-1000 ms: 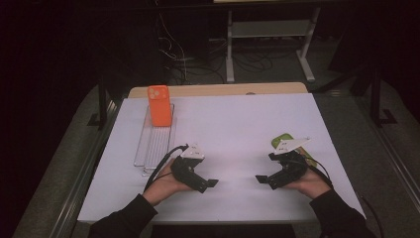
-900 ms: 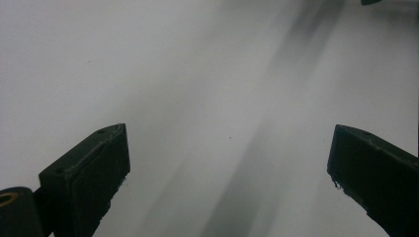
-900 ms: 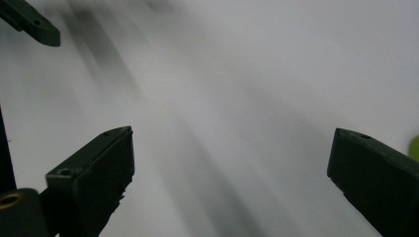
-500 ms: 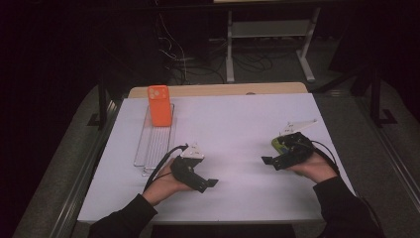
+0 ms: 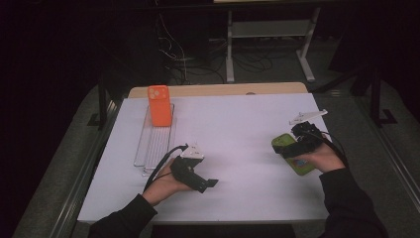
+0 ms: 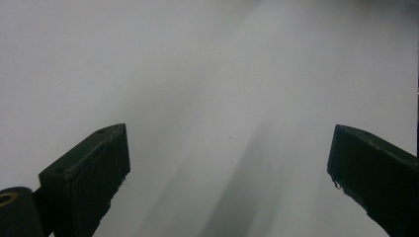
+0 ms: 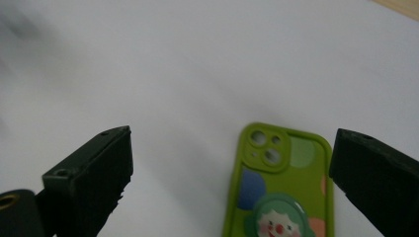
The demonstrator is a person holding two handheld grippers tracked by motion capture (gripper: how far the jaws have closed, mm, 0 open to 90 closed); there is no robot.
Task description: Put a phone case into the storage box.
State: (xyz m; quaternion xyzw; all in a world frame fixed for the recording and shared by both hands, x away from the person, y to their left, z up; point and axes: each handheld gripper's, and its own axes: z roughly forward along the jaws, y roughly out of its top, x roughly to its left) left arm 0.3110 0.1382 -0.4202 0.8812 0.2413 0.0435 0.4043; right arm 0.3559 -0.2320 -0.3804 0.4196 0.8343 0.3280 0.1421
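The right gripper (image 7: 232, 197) hovers over a green phone case (image 7: 279, 185) lying flat on the white table (image 5: 237, 124), jaws spread wide, seemingly not touching it. The left gripper (image 6: 227, 182) rests apart, jaws also wide. An orange phone case (image 5: 159, 105) sits on a clear rack (image 5: 153, 144)

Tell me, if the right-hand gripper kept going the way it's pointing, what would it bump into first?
Most likely the green phone case, lying flat just ahead between the open jaws of the right gripper. Beyond it there is bare white table, though depth is hard to judge.
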